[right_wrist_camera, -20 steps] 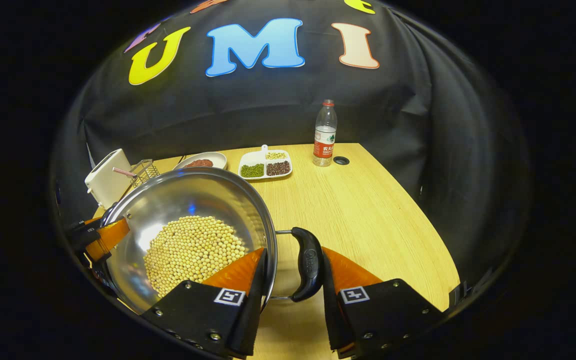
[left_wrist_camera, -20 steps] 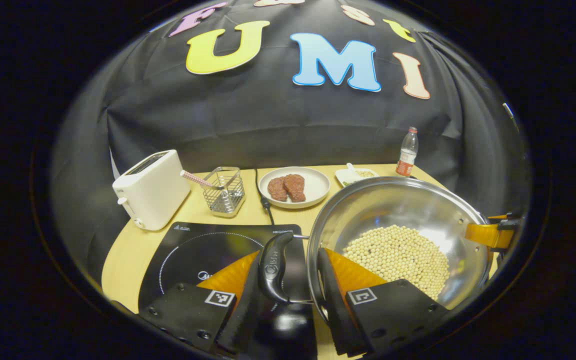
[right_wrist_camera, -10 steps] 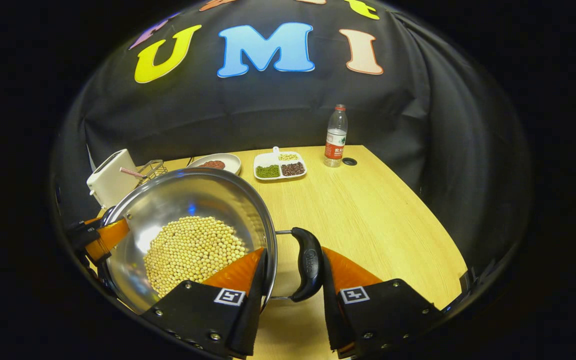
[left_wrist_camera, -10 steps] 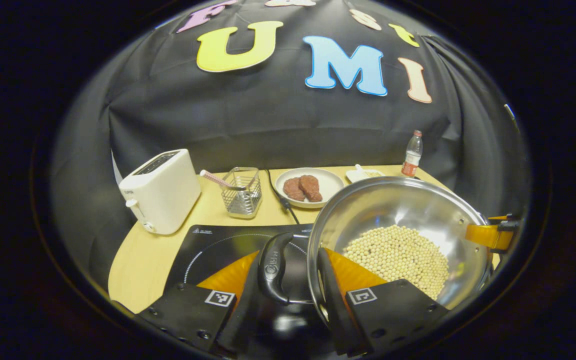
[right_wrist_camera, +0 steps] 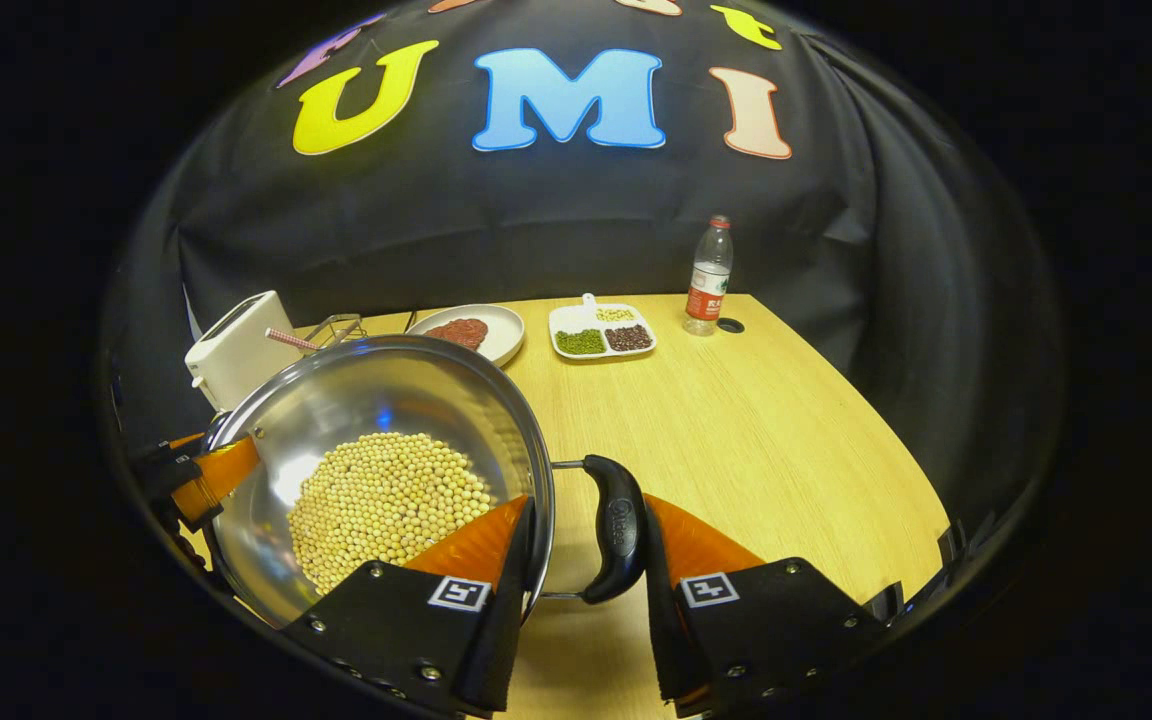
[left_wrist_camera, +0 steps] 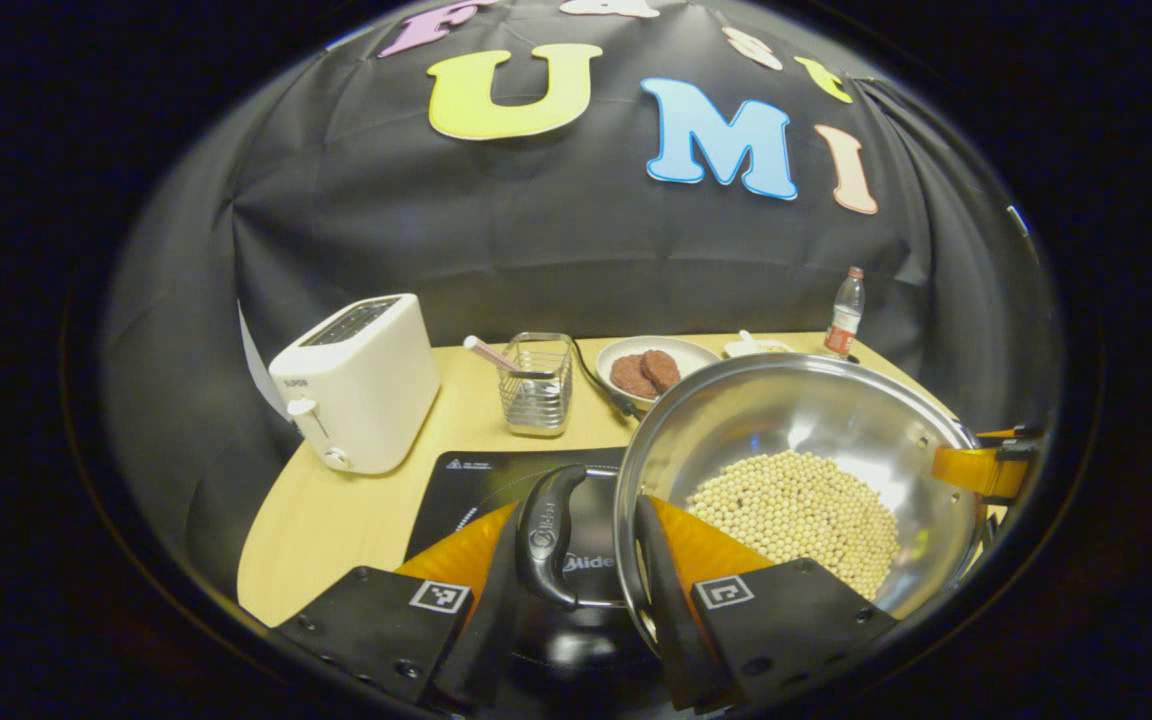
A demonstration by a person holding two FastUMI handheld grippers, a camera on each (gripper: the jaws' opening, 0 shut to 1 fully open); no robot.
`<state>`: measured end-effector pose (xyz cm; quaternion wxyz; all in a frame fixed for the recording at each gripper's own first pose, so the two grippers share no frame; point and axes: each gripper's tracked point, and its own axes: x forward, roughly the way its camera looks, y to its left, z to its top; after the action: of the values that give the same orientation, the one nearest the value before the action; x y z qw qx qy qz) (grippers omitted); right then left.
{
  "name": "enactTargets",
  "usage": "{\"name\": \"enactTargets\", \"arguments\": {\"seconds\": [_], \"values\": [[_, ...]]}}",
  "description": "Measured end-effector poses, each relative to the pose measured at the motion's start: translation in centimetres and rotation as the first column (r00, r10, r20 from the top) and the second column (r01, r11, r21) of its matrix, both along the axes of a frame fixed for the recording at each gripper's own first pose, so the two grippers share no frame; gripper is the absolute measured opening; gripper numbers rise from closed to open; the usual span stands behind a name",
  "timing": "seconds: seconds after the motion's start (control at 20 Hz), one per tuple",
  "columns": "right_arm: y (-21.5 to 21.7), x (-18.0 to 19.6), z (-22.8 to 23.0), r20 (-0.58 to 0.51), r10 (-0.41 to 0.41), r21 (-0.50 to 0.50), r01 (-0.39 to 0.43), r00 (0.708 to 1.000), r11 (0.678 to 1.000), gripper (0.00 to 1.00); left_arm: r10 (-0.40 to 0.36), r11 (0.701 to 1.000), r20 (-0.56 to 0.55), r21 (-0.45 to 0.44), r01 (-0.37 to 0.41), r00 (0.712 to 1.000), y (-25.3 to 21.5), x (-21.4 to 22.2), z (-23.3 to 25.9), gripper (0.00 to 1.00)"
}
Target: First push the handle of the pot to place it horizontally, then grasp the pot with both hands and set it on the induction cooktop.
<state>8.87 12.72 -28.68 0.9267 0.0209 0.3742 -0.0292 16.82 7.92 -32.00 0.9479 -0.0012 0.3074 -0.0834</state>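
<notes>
A steel pot (left_wrist_camera: 816,420) holding soybeans (left_wrist_camera: 796,510) hangs between both grippers, level, above the table. My left gripper (left_wrist_camera: 576,510) is shut across its black left handle (left_wrist_camera: 546,530) and rim, one finger inside the bowl. The black induction cooktop (left_wrist_camera: 481,480) lies under that handle and the pot's left side. In the right gripper view, my right gripper (right_wrist_camera: 586,510) is shut over the pot (right_wrist_camera: 386,400) rim and right handle (right_wrist_camera: 621,525). Each view also shows the other gripper on the pot's far rim: the right gripper (left_wrist_camera: 981,468) and the left gripper (right_wrist_camera: 206,475).
A white toaster (left_wrist_camera: 361,380) and a wire basket (left_wrist_camera: 536,385) stand behind the cooktop. A plate of meat (left_wrist_camera: 651,368), a divided dish (right_wrist_camera: 601,330) and a water bottle (right_wrist_camera: 708,275) line the back. Bare wooden table (right_wrist_camera: 756,430) stretches to the right.
Both grippers have carried the pot to the left. The cooktop has passed further beneath it, and the toaster, basket and plate have drifted right in both views. The grips are unchanged.
</notes>
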Motion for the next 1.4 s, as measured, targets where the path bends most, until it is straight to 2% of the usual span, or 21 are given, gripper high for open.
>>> {"name": "enactTargets", "arguments": {"seconds": [0.05, 0.1, 0.15, 0.2, 0.45, 0.5, 0.55, 0.75, 0.8, 0.85, 0.9, 0.95, 1.0, 1.2, 1.35, 1.4], "values": [[0.6, 0.1, 0.0, -0.001, 0.003, 0.002, -0.003, 1.000, 1.000, 0.54, 0.003, 1.000, -0.002, 0.000, -0.003, 1.000, 0.8, 0.0, 0.0, 0.63], [1.3, 0.1, 0.0, 0.000, 0.006, 0.003, -0.006, 1.000, 1.000, 0.54, 0.006, 1.000, -0.002, 0.001, -0.006, 1.000, 1.5, 0.1, 0.0, 0.68], [2.1, 0.1, -0.1, -0.002, 0.010, 0.003, -0.010, 1.000, 1.000, 0.55, 0.009, 1.000, -0.004, 0.003, -0.009, 1.000, 2.2, 0.0, -0.2, 0.68], [2.6, 0.1, -0.1, -0.003, 0.013, 0.003, -0.013, 1.000, 1.000, 0.54, 0.011, 1.000, -0.004, 0.005, -0.011, 1.000, 2.9, 0.2, -0.3, 0.63], [5.5, 0.5, -0.2, -0.009, 0.033, 0.006, -0.033, 0.999, 0.999, 0.55, 0.027, 1.000, -0.008, 0.011, -0.027, 1.000, 6.0, 0.4, -0.7, 0.63], [6.1, 0.6, -0.2, -0.011, 0.038, 0.006, -0.038, 0.999, 0.999, 0.54, 0.031, 0.999, -0.011, 0.012, -0.031, 0.999, 6.8, 0.5, -0.9, 0.68], [6.6, 0.8, -0.3, -0.014, 0.044, 0.006, -0.044, 0.999, 0.999, 0.54, 0.036, 0.999, -0.014, 0.013, -0.036, 0.999, 7.5, 0.4, -0.9, 0.63], [8.7, 1.3, -0.5, -0.022, 0.064, 0.004, -0.064, 0.998, 0.998, 0.55, 0.046, 0.999, -0.025, 0.019, -0.045, 0.999, 9.8, 1.0, -1.6, 0.63], [9.2, 1.5, -0.5, -0.022, 0.066, 0.008, -0.066, 0.998, 0.998, 0.55, 0.050, 0.999, -0.026, 0.020, -0.049, 0.998, 10.4, 1.3, -1.7, 0.67], [9.6, 1.7, -0.8, -0.023, 0.068, 0.013, -0.067, 0.997, 0.998, 0.55, 0.053, 0.998, -0.026, 0.021, -0.052, 0.998, 10.9, 1.4, -1.9, 0.63], [10.0, 1.9, -1.0, -0.029, 0.069, 0.018, -0.068, 0.997, 0.997, 0.55, 0.054, 0.998, -0.025, 0.026, -0.054, 0.998, 11.1, 1.7, -2.0, 0.67], [10.4, 2.0, -1.4, -0.036, 0.072, 0.023, -0.071, 0.997, 0.997, 0.54, 0.056, 0.998, -0.027, 0.031, -0.055, 0.998, 11.6, 1.8, -2.3, 0.63], [10.7, 2.1, -1.6, -0.040, 0.074, 0.024, -0.073, 0.996, 0.997, 0.54, 0.058, 0.998, -0.032, 0.034, -0.057, 0.998, 12.0, 2.0, -2.5, 0.68], [11.5, 2.2, -2.4, -0.053, 0.087, 0.016, -0.086, 0.995, 0.996, 0.54, 0.070, 0.997, -0.053, 0.032, -0.068, 0.996, 12.7, 2.0, -3.5, 0.68], [11.8, 2.3, -2.8, -0.051, 0.086, 0.025, -0.085, 0.995, 0.996, 0.55, 0.073, 0.997, -0.046, 0.034, -0.072, 0.996, 12.8, 2.0, -3.6, 0.68], [11.8, 2.5, -2.7, -0.046, 0.083, 0.031, -0.082, 0.995, 0.996, 0.54, 0.074, 0.997, -0.036, 0.035, -0.073, 0.997, 12.9, 2.1, -3.5, 0.64]]}}
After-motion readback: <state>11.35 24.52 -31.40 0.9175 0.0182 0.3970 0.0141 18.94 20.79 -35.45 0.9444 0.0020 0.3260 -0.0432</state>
